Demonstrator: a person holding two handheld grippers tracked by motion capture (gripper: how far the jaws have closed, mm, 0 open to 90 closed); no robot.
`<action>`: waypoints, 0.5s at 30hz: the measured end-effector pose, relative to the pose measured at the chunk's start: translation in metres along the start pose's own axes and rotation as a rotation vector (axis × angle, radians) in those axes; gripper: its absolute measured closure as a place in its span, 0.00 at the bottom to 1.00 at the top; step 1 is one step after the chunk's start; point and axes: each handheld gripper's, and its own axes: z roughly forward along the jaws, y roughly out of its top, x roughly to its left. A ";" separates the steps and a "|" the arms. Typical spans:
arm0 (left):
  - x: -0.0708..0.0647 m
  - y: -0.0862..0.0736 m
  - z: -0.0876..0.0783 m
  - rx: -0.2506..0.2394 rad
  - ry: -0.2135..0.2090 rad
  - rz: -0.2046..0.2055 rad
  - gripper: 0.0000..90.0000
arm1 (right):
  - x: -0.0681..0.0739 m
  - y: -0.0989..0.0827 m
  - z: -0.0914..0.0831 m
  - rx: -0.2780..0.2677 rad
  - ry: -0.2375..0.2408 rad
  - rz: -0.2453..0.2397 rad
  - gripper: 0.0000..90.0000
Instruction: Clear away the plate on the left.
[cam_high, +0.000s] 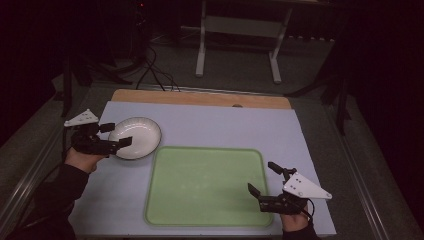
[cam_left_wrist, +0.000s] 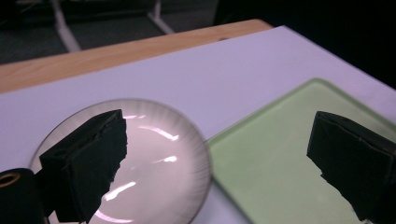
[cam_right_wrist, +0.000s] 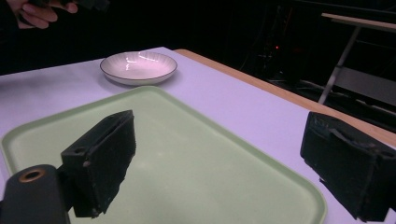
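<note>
So my left tongs (cam_high: 116, 135) are spread wide and holding nothing, hovering at the white bowl (cam_high: 135, 137) in the left-middle of the high view. In the left gripper view one jaw hangs over the bowl's (cam_left_wrist: 154, 154) inside and the other out over the green tray (cam_left_wrist: 275, 154), so the rim sits between them.

My right tongs (cam_high: 265, 178) are open and empty too, at the tray's (cam_high: 205, 185) lower right corner.

The bowl is glossy and shallow, so if I close on the rim at a slant it could squirt out or tip. It sits just beside the tray edge, maybe touching, hard to tell in this dim light, so a shove could ride it up onto the tray lip or skid it across the bench (cam_high: 225, 125).

No brand, label or writing that I can read anywhere.
</note>
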 end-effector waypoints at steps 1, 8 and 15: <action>0.003 -0.002 0.001 0.002 0.008 -0.012 0.05 | 0.000 0.000 0.000 0.002 0.000 0.002 0.11; 0.027 -0.013 0.008 0.036 0.045 -0.086 0.08 | 0.000 0.000 0.001 0.007 0.004 0.003 0.11; 0.048 -0.024 0.013 0.070 0.086 -0.168 0.11 | 0.001 -0.001 0.002 0.011 0.008 -0.001 0.11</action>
